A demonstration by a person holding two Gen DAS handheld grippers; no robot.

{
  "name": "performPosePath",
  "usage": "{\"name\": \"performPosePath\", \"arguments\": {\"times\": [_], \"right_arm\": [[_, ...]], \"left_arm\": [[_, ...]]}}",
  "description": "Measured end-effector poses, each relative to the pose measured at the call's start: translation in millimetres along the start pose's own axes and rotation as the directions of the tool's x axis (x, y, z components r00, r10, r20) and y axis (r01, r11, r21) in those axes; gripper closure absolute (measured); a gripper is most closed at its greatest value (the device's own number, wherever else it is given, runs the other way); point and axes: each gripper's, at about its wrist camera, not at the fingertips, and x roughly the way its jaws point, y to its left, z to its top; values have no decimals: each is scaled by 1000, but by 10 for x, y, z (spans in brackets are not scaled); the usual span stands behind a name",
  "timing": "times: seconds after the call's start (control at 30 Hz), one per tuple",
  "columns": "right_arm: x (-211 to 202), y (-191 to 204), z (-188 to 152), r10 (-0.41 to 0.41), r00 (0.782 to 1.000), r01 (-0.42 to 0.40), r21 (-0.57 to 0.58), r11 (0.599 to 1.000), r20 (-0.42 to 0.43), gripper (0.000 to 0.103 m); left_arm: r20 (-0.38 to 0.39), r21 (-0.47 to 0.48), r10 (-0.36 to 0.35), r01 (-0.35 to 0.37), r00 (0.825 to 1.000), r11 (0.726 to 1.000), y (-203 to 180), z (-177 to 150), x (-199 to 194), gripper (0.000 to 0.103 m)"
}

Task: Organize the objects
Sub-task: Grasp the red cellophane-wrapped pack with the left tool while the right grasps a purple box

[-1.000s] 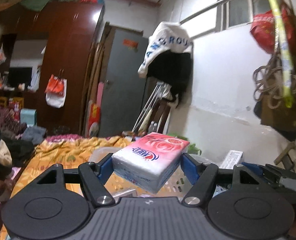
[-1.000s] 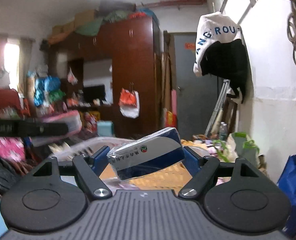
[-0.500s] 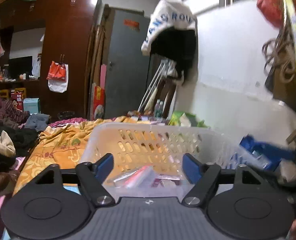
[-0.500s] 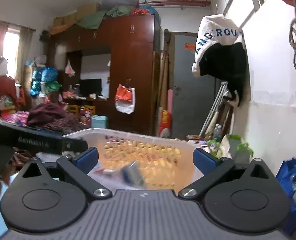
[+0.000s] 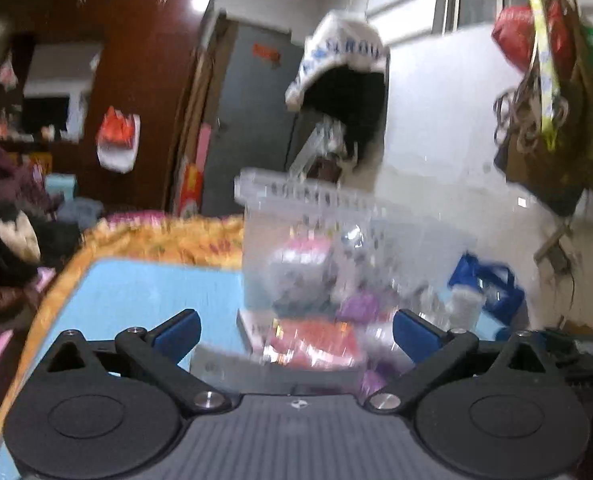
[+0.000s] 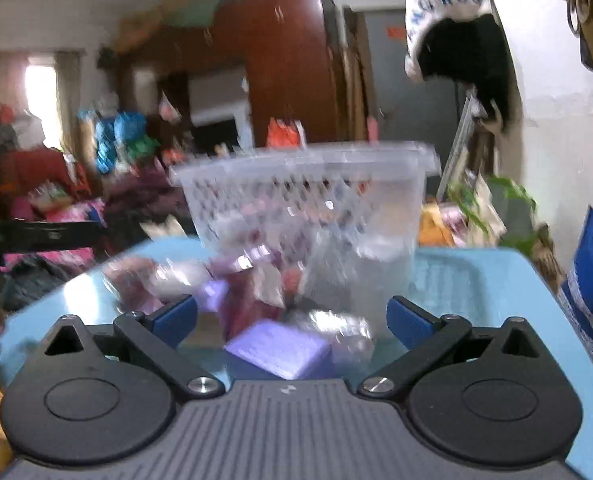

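A white perforated plastic basket (image 5: 320, 216) (image 6: 304, 204) stands on a light blue table (image 5: 144, 292) (image 6: 476, 280), with blurred packets inside. Loose packs lie in front of it: a red packet (image 5: 316, 344) in the left wrist view, a purple box (image 6: 280, 350) and pink and silver packets (image 6: 168, 276) in the right wrist view. My left gripper (image 5: 296, 334) is open and empty just before the red packet. My right gripper (image 6: 292, 320) is open and empty, with the purple box between its fingers' line. Both views are motion-blurred.
A blue bag (image 5: 492, 288) (image 6: 592, 276) stands at the table's right side by the white wall. An orange patterned bedspread (image 5: 168, 236) lies beyond the table. A dark wardrobe (image 6: 292, 68), clothes piles (image 5: 8, 216) and a hanging jacket (image 6: 460, 40) fill the room behind.
A second ago each gripper held a tissue pack above the basket; both let go into it. Both grippers have since dropped low to table level, jaws wide open, in front of the basket.
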Motion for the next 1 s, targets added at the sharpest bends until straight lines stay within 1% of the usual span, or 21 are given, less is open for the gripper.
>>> {"name": "performPosePath", "arguments": {"times": [0.03,0.1,0.17,0.27,0.33,0.4,0.43,0.5,0.6,0.63,0.67,0.7,0.77,0.87,1.0], "right_arm": [[40,-16,-9,17,999,-17,9,1000,-35,8],[66,-26,-8,42,997,-41,8,999,-61,8],[80,-35,-9,28,997,-27,10,1000,-68,7],[119,7,-42,24,994,-24,-5,1000,-111,10],[137,37,-60,7,992,-9,-17,1000,-123,10],[177,59,-67,-12,989,8,-30,1000,-151,17],[179,71,-74,-23,987,17,-39,999,-156,18],[165,87,-90,-32,987,25,-52,998,-157,24],[147,82,-100,-16,988,8,-54,999,-155,29],[140,74,-101,-10,988,3,-49,999,-152,31],[127,68,-103,-9,989,3,-46,999,-145,35],[109,64,-109,-7,991,1,-43,999,-136,37],[79,60,-108,1,993,-6,-42,999,-116,37],[-23,44,-124,24,999,-25,-35,999,-46,37],[-137,43,-153,46,998,-45,-36,998,37,37]], "left_arm": [[-8,12,4,-4,1000,1000,-6,-20,23,4],[-18,41,2,-1,1000,999,-54,-61,53,4],[-31,78,-3,5,1000,997,-109,-94,77,4],[-40,124,32,-27,999,992,-174,-138,109,4],[-54,136,43,-36,998,990,-185,-145,120,4],[-71,128,47,-38,996,991,-165,-154,145,5],[-81,124,49,-38,996,992,-162,-152,163,8],[-95,114,39,-28,995,993,-144,-164,179,14],[-116,112,30,-17,993,994,-143,-169,209,25],[-122,111,29,-16,992,994,-147,-170,222,31],[-123,110,29,-16,992,994,-155,-172,235,39],[-123,109,29,-16,992,994,-159,-177,242,39],[-100,104,23,-12,995,994,-162,-181,206,39],[-64,100,19,-13,998,995,-165,-188,153,39],[-14,119,7,-5,1000,993,-186,-195,69,39]]}}
